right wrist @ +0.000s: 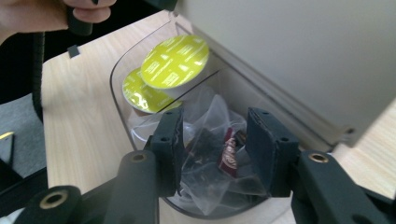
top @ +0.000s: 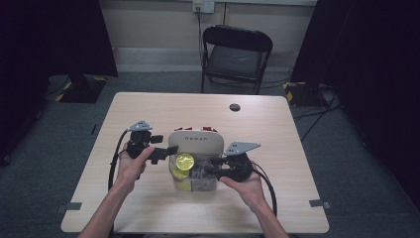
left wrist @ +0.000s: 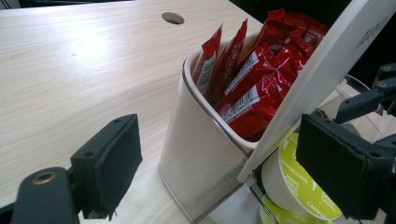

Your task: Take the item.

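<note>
Left claw (top: 166, 151), jaws spread, props up the white hinged lid (top: 196, 143) of a clear plastic organiser box (right wrist: 122, 70) on the pale wooden surface (top: 148, 111), exposing it. Right claw (right wrist: 215, 144), also spread, straddles a transparent tea-bag sachet (right wrist: 210, 158); lime-topped coffee capsules (right wrist: 175, 60) lie beyond it.

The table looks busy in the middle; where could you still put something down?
The table is bare between the organizer box and the far edge, around the grommet hole, and at both side edges. It is crowded mid-table, where the left gripper and right gripper flank the box.
</note>
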Available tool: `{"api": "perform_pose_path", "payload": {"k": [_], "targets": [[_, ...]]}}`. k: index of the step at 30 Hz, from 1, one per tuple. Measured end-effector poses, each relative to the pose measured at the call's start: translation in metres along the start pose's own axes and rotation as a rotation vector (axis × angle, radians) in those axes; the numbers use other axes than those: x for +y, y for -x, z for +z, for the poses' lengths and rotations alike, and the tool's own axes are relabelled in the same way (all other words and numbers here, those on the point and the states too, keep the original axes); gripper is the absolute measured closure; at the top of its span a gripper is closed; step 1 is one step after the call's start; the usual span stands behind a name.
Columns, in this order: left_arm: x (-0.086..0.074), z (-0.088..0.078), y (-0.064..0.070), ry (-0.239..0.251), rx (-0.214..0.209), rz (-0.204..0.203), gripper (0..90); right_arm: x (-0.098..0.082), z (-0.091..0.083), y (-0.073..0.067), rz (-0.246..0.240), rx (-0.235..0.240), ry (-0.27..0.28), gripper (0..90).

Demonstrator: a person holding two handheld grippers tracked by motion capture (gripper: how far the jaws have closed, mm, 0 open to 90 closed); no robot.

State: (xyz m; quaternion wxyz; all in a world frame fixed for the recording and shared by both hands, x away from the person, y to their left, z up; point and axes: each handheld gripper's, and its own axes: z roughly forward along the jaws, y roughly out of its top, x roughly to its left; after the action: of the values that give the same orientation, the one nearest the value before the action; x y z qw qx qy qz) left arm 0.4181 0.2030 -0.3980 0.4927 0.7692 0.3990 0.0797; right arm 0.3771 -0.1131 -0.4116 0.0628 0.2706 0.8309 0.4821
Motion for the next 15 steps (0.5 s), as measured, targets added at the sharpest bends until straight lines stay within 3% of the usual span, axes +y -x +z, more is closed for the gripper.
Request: {"api": "perform_pose_path", "payload": {"k": [6, 11, 15], "targets": [[-0.0004, 0.0002, 0.0005, -0.003, 0.005, 0.003, 14.1, -0.0007, 0.0044, -0.0027, -0.013, 0.019, -0.013, 68.1], [-0.0014, 0.0014, 0.0008, -0.015, 0.009, 0.009, 14.4, -0.0011, -0.0005, -0.0029, -0.006, 0.041, 0.006, 83.5], [-0.0015, 0.0012, 0.0016, -0.007, 0.006, 0.002, 15.0, -0.0016, 0.0010, -0.0038, -0.004, 0.050, -0.001, 84.9]]}}
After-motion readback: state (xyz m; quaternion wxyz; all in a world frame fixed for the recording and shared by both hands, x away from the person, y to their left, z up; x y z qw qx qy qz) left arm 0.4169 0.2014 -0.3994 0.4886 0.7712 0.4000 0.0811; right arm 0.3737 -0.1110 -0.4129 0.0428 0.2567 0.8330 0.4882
